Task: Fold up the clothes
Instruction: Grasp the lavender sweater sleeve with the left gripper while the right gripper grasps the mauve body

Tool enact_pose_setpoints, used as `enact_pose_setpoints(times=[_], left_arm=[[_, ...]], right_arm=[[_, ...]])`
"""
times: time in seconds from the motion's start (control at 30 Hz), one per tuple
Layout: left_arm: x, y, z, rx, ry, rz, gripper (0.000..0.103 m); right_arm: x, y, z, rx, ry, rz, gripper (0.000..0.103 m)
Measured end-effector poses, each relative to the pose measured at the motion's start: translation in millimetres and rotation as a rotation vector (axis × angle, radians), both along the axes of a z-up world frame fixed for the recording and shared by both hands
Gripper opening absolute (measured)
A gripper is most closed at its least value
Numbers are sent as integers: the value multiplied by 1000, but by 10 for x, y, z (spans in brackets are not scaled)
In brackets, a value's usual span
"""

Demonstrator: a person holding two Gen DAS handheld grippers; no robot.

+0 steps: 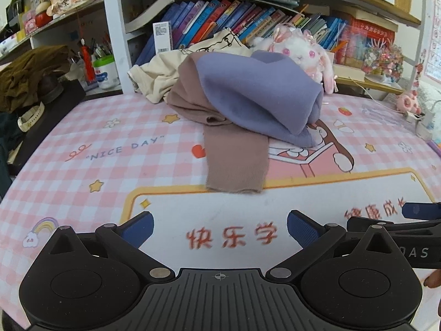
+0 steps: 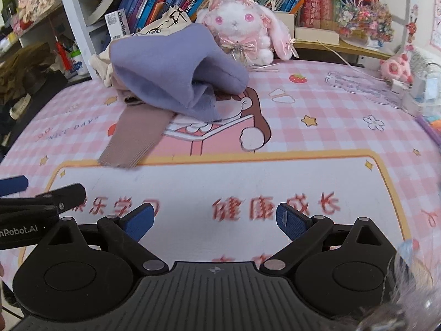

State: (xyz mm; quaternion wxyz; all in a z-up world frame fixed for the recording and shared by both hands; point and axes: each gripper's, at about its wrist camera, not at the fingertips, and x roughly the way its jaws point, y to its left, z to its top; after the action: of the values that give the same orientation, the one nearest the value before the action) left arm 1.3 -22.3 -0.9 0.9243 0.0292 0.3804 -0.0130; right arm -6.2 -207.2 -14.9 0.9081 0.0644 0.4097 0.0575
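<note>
A crumpled pile of clothes lies at the back of the pink checked mat (image 1: 82, 138) (image 2: 330, 104). On top is a lilac-blue garment (image 1: 256, 93) (image 2: 171, 69); under it a mauve-brown garment (image 1: 234, 162) (image 2: 137, 135) stretches one flat end toward me. A cream printed cloth (image 1: 160, 74) (image 2: 165, 19) lies behind them. My left gripper (image 1: 220, 227) hovers open over the mat's white panel, well short of the mauve end. My right gripper (image 2: 215, 222) is open too, beside it on the right, nothing between its fingers. Each gripper shows at the other view's edge.
A plush rabbit (image 1: 300, 49) (image 2: 245, 24) sits behind the pile against a bookshelf (image 1: 234, 19) full of books. A dark olive cloth (image 1: 30, 74) and a white jar (image 1: 106, 71) stand at the left. A small pink toy (image 2: 397, 69) and boxes lie at the right edge.
</note>
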Motion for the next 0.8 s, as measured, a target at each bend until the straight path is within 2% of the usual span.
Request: enact_pose_setpoints(times=[0.1,0.3,0.57,0.63,0.67,0.7,0.73,0.8], left_arm=[[83,-148,-42,17,5,11,103],[411,-609,-230,123,6,-14,103],[1162,-1256,-378,277,-140,-3,102],[1366,-1345,-429,327,-173,16,98],[1471,-1372,-456,357,-183,28,90],[1560,-1373,-476,389,-188,41,67],[1630,-1347,-475,405,-179,53,55],[1707,-1274,-430,408,-161,67,23]], right_arm=[[185,-228,-15,85,6,25,97],[590,-676,-91,260,39,32,94],[1091,-1250,-3,533,39,-40,94],[1144,-1344,-2,617,53,-54,94],[1171,-1391,-2,659,60,-61,94],[1198,-1438,-2,701,67,-68,94],[1225,-1485,-1,743,74,-75,94],[1265,-1506,-23,821,92,-77,94]])
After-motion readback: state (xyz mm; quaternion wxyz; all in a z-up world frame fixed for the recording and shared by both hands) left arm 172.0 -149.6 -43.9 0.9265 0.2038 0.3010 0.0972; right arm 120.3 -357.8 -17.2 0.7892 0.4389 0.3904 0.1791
